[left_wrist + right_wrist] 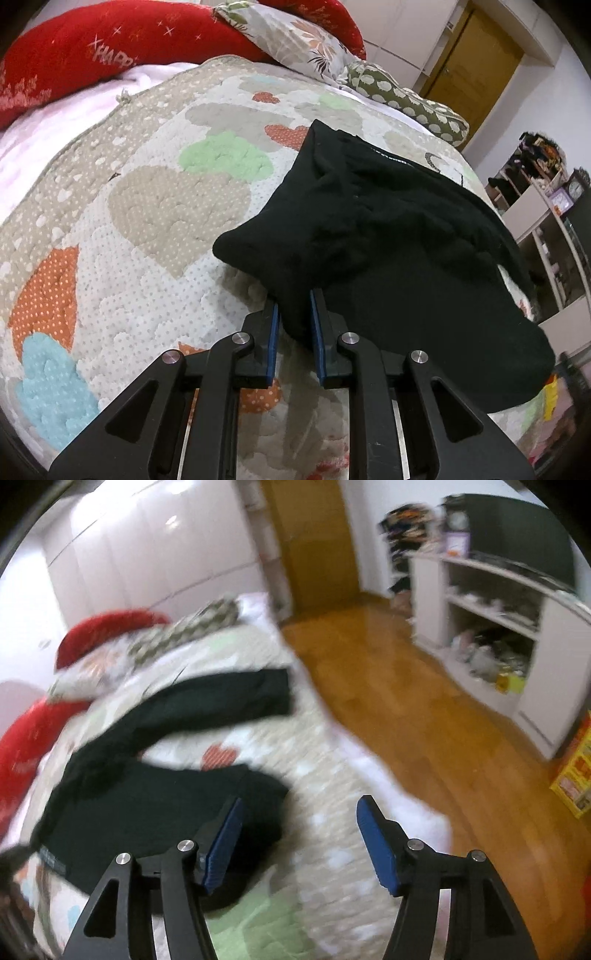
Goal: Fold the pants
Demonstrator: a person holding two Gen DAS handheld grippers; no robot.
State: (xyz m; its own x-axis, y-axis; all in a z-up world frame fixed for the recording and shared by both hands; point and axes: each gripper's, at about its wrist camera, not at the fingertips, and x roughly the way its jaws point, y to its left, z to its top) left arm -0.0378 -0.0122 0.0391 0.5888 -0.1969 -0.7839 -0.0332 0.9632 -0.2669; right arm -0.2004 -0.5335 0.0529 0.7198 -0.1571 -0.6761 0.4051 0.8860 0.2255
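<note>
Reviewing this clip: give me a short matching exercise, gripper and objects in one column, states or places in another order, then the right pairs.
Things:
1. left gripper
2. right gripper
3. black pants
4. red pillow

States or places:
A. lying on the heart-patterned quilt
B. jaws apart, nothing between them
C. at the far end of the bed
D. pinching black fabric

Pairs: 1-D, 2-B, 3-A, 4-C

The left gripper (294, 301) points steeply down with its blue pads (274, 332) nearly together, pinching black cloth between them, while the right gripper (299, 812) tilts down with jaws spread wide and nothing between them.
</note>
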